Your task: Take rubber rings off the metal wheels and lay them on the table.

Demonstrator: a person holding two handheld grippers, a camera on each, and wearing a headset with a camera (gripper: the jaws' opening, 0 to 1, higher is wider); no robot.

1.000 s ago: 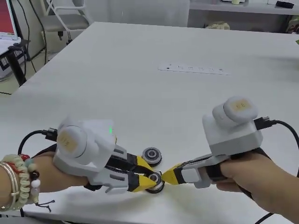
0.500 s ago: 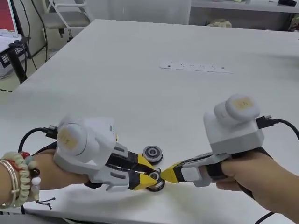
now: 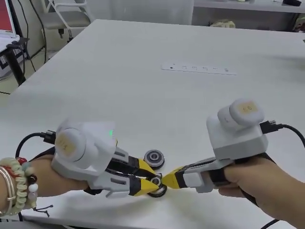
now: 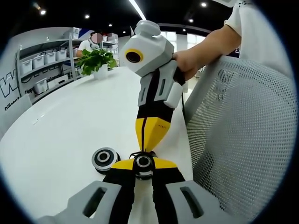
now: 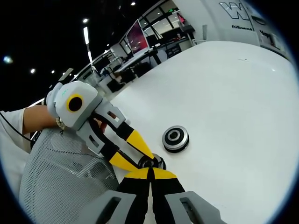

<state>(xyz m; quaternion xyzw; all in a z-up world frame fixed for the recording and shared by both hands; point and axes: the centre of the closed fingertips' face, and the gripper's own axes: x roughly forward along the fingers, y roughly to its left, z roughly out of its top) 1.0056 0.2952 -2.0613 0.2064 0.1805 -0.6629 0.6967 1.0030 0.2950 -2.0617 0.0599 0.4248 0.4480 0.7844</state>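
A small metal wheel (image 3: 160,190) with a black rubber ring sits at the near edge of the white table (image 3: 143,95). My left gripper (image 3: 153,182) comes in from the left and is shut on that wheel (image 4: 143,167), its yellow tips on either side. My right gripper (image 3: 167,180) meets it from the right, jaws pressed together on the rubber ring at the wheel's rim (image 5: 153,162). A second wheel (image 3: 154,157) with its ring on lies flat just behind, also the second wheel (image 4: 105,158) and the second wheel (image 5: 175,138).
A white power strip (image 3: 198,69) lies farther back on the table. The table's front edge runs right under the grippers. A grey mesh chair back (image 4: 243,130) stands close behind. A potted plant (image 4: 96,60) stands at the table's far end.
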